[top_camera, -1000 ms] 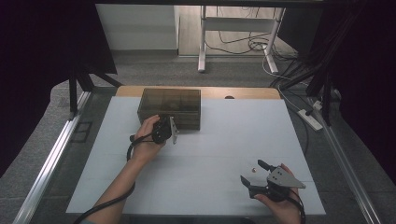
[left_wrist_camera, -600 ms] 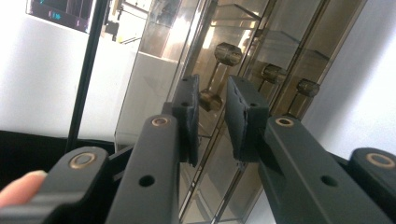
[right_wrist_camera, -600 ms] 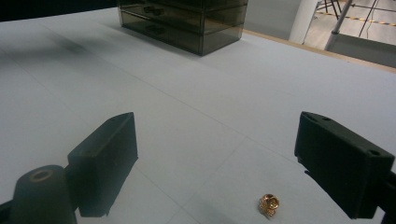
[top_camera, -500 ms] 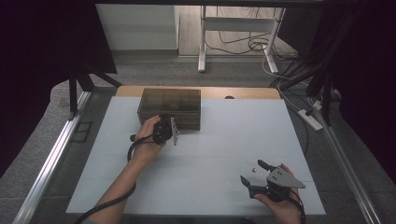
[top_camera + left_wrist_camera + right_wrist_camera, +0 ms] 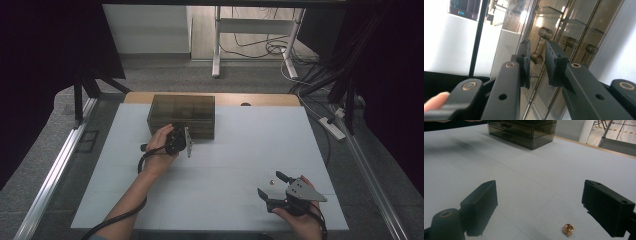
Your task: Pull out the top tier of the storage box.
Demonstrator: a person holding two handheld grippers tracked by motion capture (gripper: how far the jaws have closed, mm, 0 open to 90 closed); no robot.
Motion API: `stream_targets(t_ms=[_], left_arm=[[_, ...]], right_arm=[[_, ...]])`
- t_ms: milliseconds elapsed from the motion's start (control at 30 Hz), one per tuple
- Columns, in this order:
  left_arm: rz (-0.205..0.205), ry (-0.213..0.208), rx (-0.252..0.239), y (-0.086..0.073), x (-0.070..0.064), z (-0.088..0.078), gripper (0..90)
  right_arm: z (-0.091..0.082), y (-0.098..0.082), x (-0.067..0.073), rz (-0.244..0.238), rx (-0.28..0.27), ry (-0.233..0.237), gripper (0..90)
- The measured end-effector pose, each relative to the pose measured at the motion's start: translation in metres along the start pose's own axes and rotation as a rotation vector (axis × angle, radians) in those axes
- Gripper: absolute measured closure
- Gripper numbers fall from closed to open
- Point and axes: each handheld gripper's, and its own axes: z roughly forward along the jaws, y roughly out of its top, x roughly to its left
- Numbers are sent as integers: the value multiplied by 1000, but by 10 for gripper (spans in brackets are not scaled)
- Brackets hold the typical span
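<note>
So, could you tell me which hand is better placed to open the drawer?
The left: its hand-held gripper is at the box, jaws narrowed around a drawer knob. The right hand-held gripper sits open by the ring.

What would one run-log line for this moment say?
left gripper: jaws around drawer knob of smoked box | right gripper: open over gold ring
</note>
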Motion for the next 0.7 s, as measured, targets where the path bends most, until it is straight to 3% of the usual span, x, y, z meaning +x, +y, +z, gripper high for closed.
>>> stream_targets(t_ms=[400,700], left_arm=[[15,2,4,-1,1,1,758],[63,18,25,1,-1,1,789]], right_arm=[[0,0,0,1,0,5,128],[0,1,1,-1,-4,5,129]])
